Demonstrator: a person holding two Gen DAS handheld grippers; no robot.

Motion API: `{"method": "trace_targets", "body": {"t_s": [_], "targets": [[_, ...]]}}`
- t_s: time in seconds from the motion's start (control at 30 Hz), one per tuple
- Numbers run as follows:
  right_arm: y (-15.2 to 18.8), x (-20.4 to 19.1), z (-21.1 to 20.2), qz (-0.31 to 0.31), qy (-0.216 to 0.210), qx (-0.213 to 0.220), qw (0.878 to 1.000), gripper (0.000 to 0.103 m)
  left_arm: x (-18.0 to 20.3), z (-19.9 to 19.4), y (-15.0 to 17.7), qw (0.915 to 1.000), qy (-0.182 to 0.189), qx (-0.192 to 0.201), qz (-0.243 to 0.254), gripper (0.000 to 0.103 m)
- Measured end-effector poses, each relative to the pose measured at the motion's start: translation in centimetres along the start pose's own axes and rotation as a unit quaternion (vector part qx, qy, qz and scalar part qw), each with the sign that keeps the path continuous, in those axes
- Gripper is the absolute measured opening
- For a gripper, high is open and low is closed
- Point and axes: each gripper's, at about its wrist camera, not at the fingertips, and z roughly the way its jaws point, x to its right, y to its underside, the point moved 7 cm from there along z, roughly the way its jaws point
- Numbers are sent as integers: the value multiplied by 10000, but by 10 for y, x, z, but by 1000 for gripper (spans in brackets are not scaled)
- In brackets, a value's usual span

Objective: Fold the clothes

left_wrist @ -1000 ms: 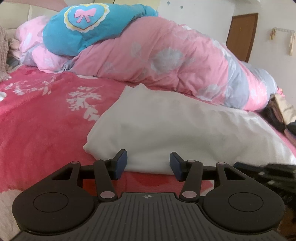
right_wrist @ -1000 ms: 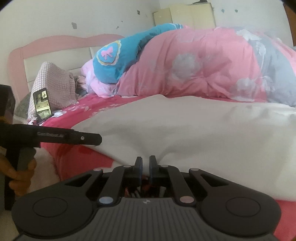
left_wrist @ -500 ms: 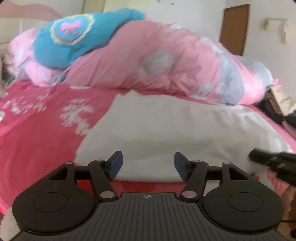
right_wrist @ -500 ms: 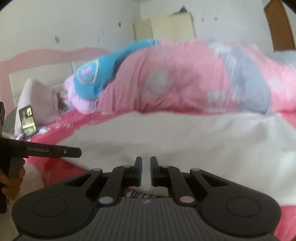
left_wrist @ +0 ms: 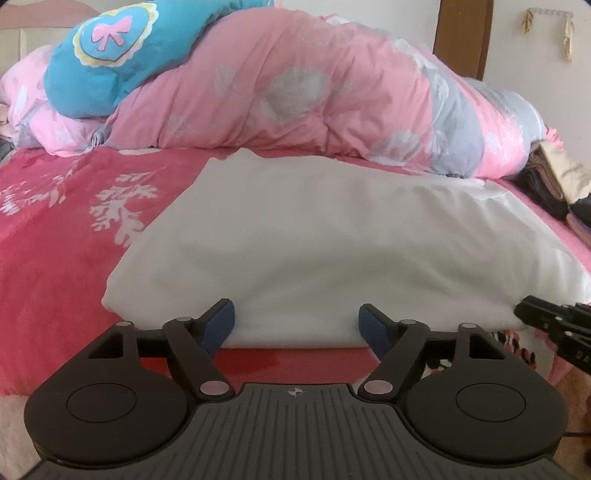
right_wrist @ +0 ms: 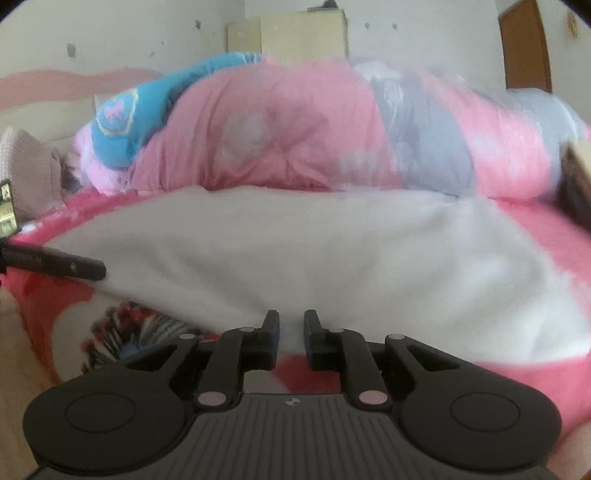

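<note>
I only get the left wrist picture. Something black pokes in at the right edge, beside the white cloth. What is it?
Observer: That is the right tool. Its own camera shows its jaws a narrow way apart and opening, with the near edge of the white cloth between them.
Operator: Is anything at the head of the bed that I miss?
Observer: A checked cushion lies there, at the far left of the right wrist view.
Operator: And behind the bed?
Observer: A cream cupboard stands against the back wall, above the pink duvet.
</note>
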Motion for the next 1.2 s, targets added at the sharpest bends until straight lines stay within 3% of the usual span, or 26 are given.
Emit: {"method": "trace_targets", "body": {"t_s": [0.1,0.2,0.27,0.33,0.43,0.53,0.63,0.7,0.8,1.03,1.13,1.2], "targets": [[-15,-2,-6,-131,142,-93,9998,15,2,1,0,9999,-49,-65,69,80],[-25,17,-26,2,506,227,9985,15,2,2,0,9999,-54,-82,29,81],[-13,42,-24,285,824,-74,9962,15,2,1,0,9999,-55,-88,10,81],[0,60,-21,628,639,-132,9959,15,2,1,0,9999,-61,-96,2,83],[-8,54,-23,231,758,-310,9964,16,3,1,-1,9999,-70,-107,-10,84],[-21,68,-40,220,1147,-62,9931,16,3,1,-1,9999,-76,-115,-14,85],[-7,110,-37,884,1600,-460,9821,14,3,1,0,9999,-55,-110,-17,85],[-1,119,-36,1098,1481,-449,9818,14,3,2,0,9999,-33,-122,-5,86],[-14,111,-41,628,1717,-473,9820,16,2,2,-1,9999,13,-119,-18,87],[3,162,-65,1698,1869,-351,9670,14,2,2,1,9999,69,-80,-1,88],[-8,173,-81,1956,2203,-297,9552,22,1,2,1,9999,96,-46,-17,89],[-8,184,-89,2456,2048,-363,9468,23,1,3,1,10000,95,-22,2,89]]}}
